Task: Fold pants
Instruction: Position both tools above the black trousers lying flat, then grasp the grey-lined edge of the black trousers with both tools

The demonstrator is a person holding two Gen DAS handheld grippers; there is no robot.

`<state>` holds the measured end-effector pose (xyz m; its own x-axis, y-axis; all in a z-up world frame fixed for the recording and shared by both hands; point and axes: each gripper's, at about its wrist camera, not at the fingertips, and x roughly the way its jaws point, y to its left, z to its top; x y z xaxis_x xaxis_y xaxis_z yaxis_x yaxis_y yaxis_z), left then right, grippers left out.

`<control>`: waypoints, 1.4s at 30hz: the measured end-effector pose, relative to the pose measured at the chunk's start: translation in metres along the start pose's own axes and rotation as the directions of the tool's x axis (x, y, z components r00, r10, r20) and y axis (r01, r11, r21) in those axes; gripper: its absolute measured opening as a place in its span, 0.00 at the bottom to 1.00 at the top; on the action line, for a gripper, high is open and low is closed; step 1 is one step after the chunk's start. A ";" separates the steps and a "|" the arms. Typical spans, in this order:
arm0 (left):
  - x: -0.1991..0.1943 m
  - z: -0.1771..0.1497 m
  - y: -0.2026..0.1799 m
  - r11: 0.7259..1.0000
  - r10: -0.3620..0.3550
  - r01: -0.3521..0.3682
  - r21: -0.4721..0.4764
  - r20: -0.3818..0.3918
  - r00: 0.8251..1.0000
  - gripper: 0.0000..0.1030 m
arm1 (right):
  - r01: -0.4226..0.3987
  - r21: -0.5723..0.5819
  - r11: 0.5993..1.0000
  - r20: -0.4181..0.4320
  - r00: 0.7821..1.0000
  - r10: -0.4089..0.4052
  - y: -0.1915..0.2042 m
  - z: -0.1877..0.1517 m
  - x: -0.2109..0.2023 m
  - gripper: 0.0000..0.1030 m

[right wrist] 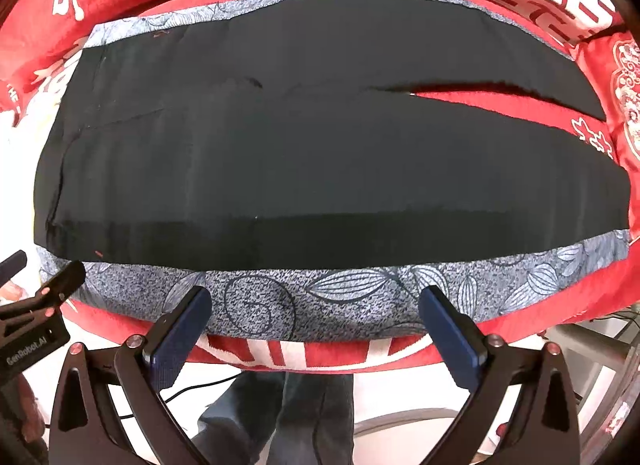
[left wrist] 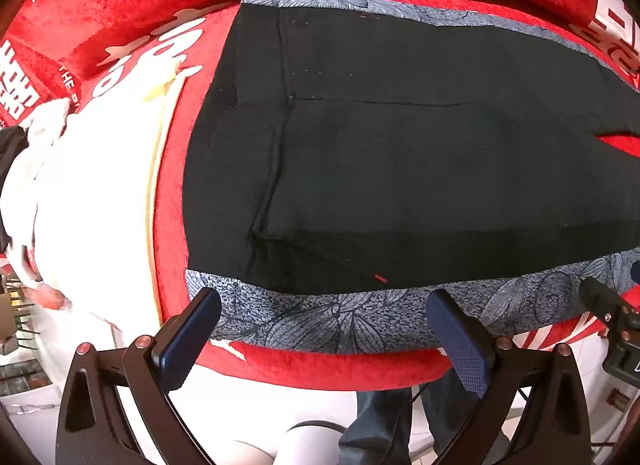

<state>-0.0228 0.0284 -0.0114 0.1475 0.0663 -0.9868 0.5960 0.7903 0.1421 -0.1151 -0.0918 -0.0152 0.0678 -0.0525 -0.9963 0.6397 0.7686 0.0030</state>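
The red blanket (right wrist: 460, 349) with white characters covers the whole support, which looks like a bed or a padded counter (I cannot tell which, the cover hides it). On the middle of the blanket lie the pants (right wrist: 320, 169), black with a grey leaf-printed band (right wrist: 344, 297) along each outer side. They are spread flat with both legs side by side, probably so that one leg can be laid over the other; no fold is made yet, in my judgement. The waist end is toward the left of the blanket, and the legs run to the right, where a narrow gap (right wrist: 480, 99) between them shows red.

The left hand-held gripper (left wrist: 320, 329) hangs at the near edge of the pants by the waist, its blue pads (left wrist: 188, 339) wide apart and holding nothing. The right hand-held gripper (right wrist: 316, 325) hangs at the same near edge, further along the leg, also spread apart and empty. This placing suits a lift of the near side band by two points together.

Hidden things: the leg hems are cut off by the view edge, the dark cloth swallows seams and pockets, and a white object (left wrist: 80, 193) left of the waist is too overexposed to name. Below the blanket edge I see the person's legs in jeans (right wrist: 280, 417).
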 end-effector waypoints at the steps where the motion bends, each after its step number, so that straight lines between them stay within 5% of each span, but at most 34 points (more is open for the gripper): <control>1: 0.001 0.000 0.002 1.000 -0.003 0.003 -0.001 0.000 1.000 1.00 | 0.001 0.003 1.000 0.002 1.000 -0.001 0.000 -0.001 -0.001 1.00; 4: 0.006 -0.002 0.010 0.999 -0.043 0.043 -0.010 -0.013 0.999 1.00 | -0.050 0.016 0.999 0.024 0.998 0.050 -0.002 -0.005 -0.006 1.00; 7: 0.008 -0.008 0.028 0.987 -0.144 0.144 -0.070 0.001 0.990 1.00 | -0.224 0.058 0.973 0.045 0.974 0.222 -0.010 -0.010 -0.011 1.00; 9: 0.010 -0.014 0.043 0.961 -0.248 0.250 -0.116 0.026 0.968 1.00 | -0.377 0.094 0.922 0.048 0.926 0.374 -0.016 -0.015 -0.008 0.99; 11: 0.014 -0.022 0.058 0.926 -0.334 0.339 -0.167 0.058 0.941 1.00 | -0.516 0.138 0.845 0.021 0.855 0.518 -0.020 -0.022 0.004 0.93; 13: 0.022 -0.030 0.067 0.897 -0.392 0.395 -0.200 0.059 0.918 1.00 | -0.578 0.187 0.795 -0.007 0.808 0.589 -0.021 -0.032 0.022 0.69; 14: 0.027 -0.034 0.070 0.886 -0.412 0.414 -0.210 0.054 0.909 1.00 | -0.592 0.209 0.778 -0.023 0.793 0.609 -0.019 -0.038 0.032 0.66; 18: 0.043 -0.047 0.074 0.855 -0.465 0.460 -0.241 0.041 0.885 1.00 | -0.680 0.314 0.663 -0.016 0.694 0.720 -0.022 -0.058 0.070 0.64; 21: 0.048 -0.058 0.071 0.842 -0.481 0.474 -0.257 0.039 0.876 1.00 | -0.717 0.344 0.606 0.017 0.650 0.760 -0.017 -0.061 0.090 0.64; 23: 0.053 -0.064 0.074 0.823 -0.505 0.493 -0.282 0.035 0.863 1.00 | -0.753 0.390 0.530 0.054 0.594 0.803 -0.015 -0.058 0.104 0.62; 24: 0.056 -0.066 0.075 0.815 -0.512 0.498 -0.295 0.035 0.858 1.00 | -0.756 0.405 0.514 0.066 0.585 0.808 -0.014 -0.056 0.104 0.53; 26: 0.060 -0.067 0.075 0.793 -0.532 0.515 -0.327 0.042 0.846 1.00 | -0.770 0.405 0.494 0.092 0.571 0.815 -0.013 -0.051 0.100 0.13; 27: 0.059 -0.067 0.076 0.771 -0.552 0.535 -0.347 0.057 0.832 1.00 | -0.786 0.390 0.479 0.115 0.558 0.822 -0.012 -0.046 0.091 0.08; 29: 0.056 -0.064 0.079 0.732 -0.582 0.571 -0.372 0.094 0.807 1.00 | -0.810 0.350 0.470 0.134 0.540 0.831 -0.010 -0.039 0.075 0.08; 33: 0.052 -0.046 0.079 0.687 -0.599 0.605 -0.403 0.159 0.785 1.00 | -0.836 0.291 0.465 0.131 0.517 0.846 -0.010 -0.036 0.051 0.08; 34: 0.051 -0.041 0.080 0.686 -0.588 0.601 -0.410 0.173 0.790 0.92 | -0.835 0.283 0.471 0.125 0.519 0.846 -0.009 -0.036 0.049 0.08; 36: 0.053 -0.035 0.082 0.697 -0.569 0.587 -0.411 0.181 0.802 0.58 | -0.828 0.270 0.491 0.105 0.533 0.840 -0.014 -0.037 0.050 0.10; 37: 0.057 -0.032 0.081 0.690 -0.589 0.601 -0.402 0.171 0.790 0.49 | -0.817 0.276 0.506 0.093 0.547 0.832 -0.016 -0.041 0.054 0.12; 40: 0.057 -0.032 0.080 0.699 -0.592 0.605 -0.381 0.167 0.789 0.45 | -0.779 0.312 0.544 0.079 0.592 0.802 -0.029 -0.046 0.064 0.22; 42: 0.054 -0.033 0.079 0.717 -0.584 0.601 -0.352 0.166 0.794 0.45 | -0.776 0.341 0.531 0.112 0.594 0.797 -0.049 -0.054 0.071 0.32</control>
<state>0.0068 0.1145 -0.0562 -0.0996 -0.5104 -0.8541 0.2379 0.8213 -0.5186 -0.1833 -0.0987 -0.0904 0.6356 0.5099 -0.5796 0.5476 0.2314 0.8041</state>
